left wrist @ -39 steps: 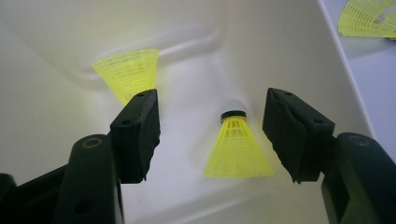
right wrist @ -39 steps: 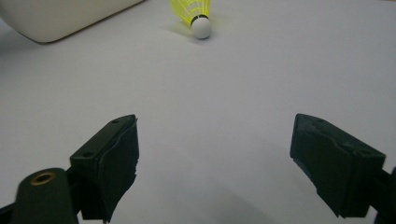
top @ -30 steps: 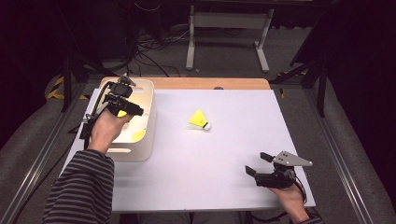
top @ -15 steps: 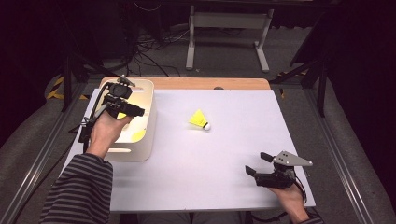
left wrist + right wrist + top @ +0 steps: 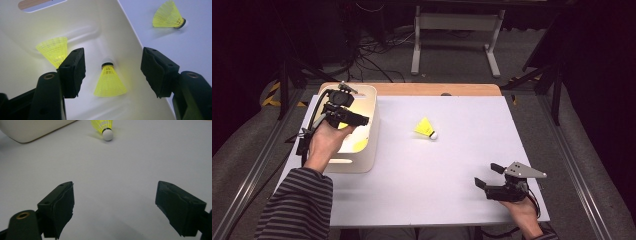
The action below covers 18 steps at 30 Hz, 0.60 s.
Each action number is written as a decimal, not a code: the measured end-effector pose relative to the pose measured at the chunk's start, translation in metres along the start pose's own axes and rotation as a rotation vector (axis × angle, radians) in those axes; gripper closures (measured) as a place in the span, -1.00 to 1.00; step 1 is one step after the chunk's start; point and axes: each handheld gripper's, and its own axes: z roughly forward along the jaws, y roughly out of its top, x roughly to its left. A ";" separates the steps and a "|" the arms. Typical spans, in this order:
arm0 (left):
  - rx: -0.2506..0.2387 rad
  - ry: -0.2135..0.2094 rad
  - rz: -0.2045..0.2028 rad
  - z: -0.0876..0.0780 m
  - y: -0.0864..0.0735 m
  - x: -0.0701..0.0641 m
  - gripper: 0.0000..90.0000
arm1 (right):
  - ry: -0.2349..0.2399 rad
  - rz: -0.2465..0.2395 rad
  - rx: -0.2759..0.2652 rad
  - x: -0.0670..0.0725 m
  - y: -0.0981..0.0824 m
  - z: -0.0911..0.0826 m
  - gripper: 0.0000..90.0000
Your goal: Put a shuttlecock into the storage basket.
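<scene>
Gathering yellow shuttlecocks into a white tub (image 5: 362, 160), by the look of it. Left tongs (image 5: 360, 120) hovering over the tub's inside, jaws wide and empty, nothing pressed between the pads. Directly below and between those jaws, one shuttlecock in the tub (image 5: 109, 81), lying on the floor of the tub with its cap pointing away; a second shuttlecock (image 5: 53, 50) just beyond the left-hand jaw, also inside. A third, the loose shuttlecock (image 5: 426, 129), out on the white surface (image 5: 452, 165), to the right of the left tongs past the tub wall, and well ahead of the right tongs (image 5: 486, 176), on its side with the white cap toward them.

Likely very light, with a thin plastic mesh skirt: springy, easy to crush or send rolling at a nudge. Best taken with a gentle pinch across the narrow end of the skirt near the cap, or on the firm cap itself, though round and probably slippery.

Left hand (image 5: 324, 142) raised over the tub, forearm in a striped sleeve, tongs tilted downward. Right hand (image 5: 519, 207) low at the near edge, tongs level and pointing across the surface, jaws wide, holding nothing.
</scene>
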 end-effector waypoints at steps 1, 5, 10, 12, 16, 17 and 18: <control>-0.002 -0.003 0.002 0.000 0.000 -0.001 -0.17 | 0.000 0.000 0.000 0.000 0.000 0.000 -0.64; -0.015 -0.016 0.008 -0.002 -0.001 -0.004 -0.17 | 0.001 0.001 0.000 0.000 0.000 0.000 -0.64; -0.024 -0.028 0.016 -0.003 -0.002 -0.008 -0.16 | 0.000 0.000 -0.001 0.000 0.000 0.000 -0.64; -0.027 -0.038 0.019 -0.003 -0.003 -0.009 -0.16 | 0.001 0.000 -0.001 0.000 0.000 0.000 -0.64; -0.027 -0.052 0.027 0.000 -0.003 -0.012 -0.16 | 0.000 0.004 -0.001 -0.001 0.000 0.000 -0.64; -0.025 -0.054 0.028 0.000 -0.003 -0.013 -0.16 | 0.001 0.004 -0.001 -0.001 0.000 0.000 -0.64; -0.030 -0.053 0.032 0.000 -0.003 -0.014 -0.16 | -0.001 0.006 0.001 -0.001 0.000 0.000 -0.64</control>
